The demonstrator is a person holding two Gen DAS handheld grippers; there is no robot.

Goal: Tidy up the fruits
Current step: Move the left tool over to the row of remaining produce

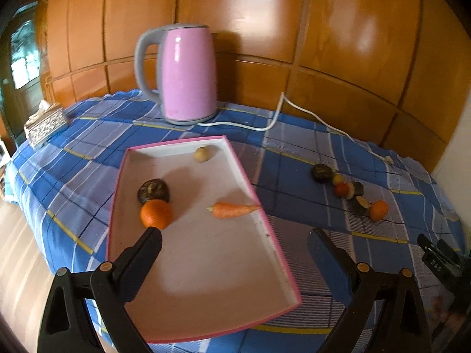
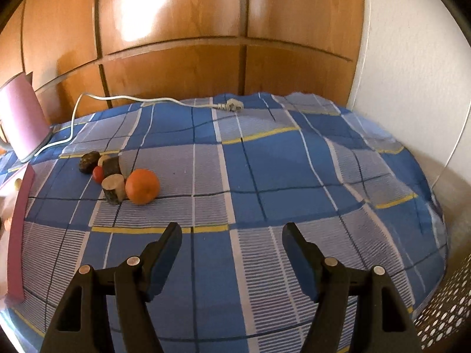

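Where a blue plaid cloth (image 2: 265, 158) covers the table before wood-panelled cupboards (image 1: 265, 29), a pink kettle (image 1: 188, 73) stands behind the pink-rimmed tray (image 1: 265, 223) holding an orange (image 1: 156, 213), a carrot (image 1: 232, 209) and two other pieces. More fruit, a second orange (image 2: 142, 186) among it, lies clustered on the cloth right of the tray. The left gripper (image 1: 235, 241) and right gripper (image 2: 232, 232) are both spread, holding nothing.

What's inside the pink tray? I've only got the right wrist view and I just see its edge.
Observer: The pink tray holds four things: an orange, a carrot, a dark round fruit and a pale round one.
Operator: Is the left gripper carrying anything?
Observer: No. The left gripper is open, with nothing between its fingers.
Operator: Anything else at the table's far left?
Observer: A patterned tissue box sits at that edge.
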